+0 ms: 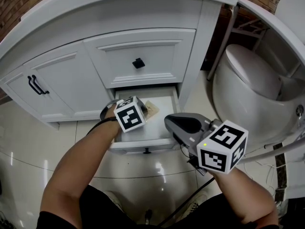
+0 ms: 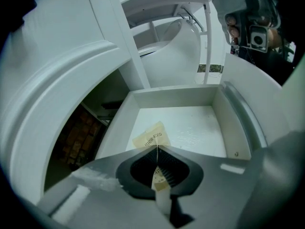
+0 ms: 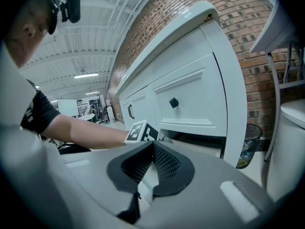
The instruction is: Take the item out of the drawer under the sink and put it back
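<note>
The left gripper (image 2: 157, 151) is closed on a flat tan packet (image 2: 151, 138), with the jaws pinching one end of it edge-on. The packet's long axis runs straight out from the jaws, across the open drawer (image 2: 176, 97) and towards its right wall and the toilet (image 1: 248, 80) beyond. The free end carries dark print and twists flatter, low over the white drawer floor; whether it touches the floor cannot be told. In the head view the packet shows just right of the left gripper's marker cube, inside the drawer near its back.

The right gripper (image 3: 152, 151) hangs in front of the drawer's right corner with its jaws together and nothing between them.

The drawer is the lowest one of a white vanity (image 1: 143, 56). Above it is a closed drawer with a black knob (image 1: 138, 63), and to the left a door with a black handle (image 1: 37, 85). The floor (image 1: 28, 142) is pale glossy tile. A brick wall (image 3: 228, 4) rises behind the vanity, and a bin (image 3: 249, 144) stands between the vanity and the toilet.
</note>
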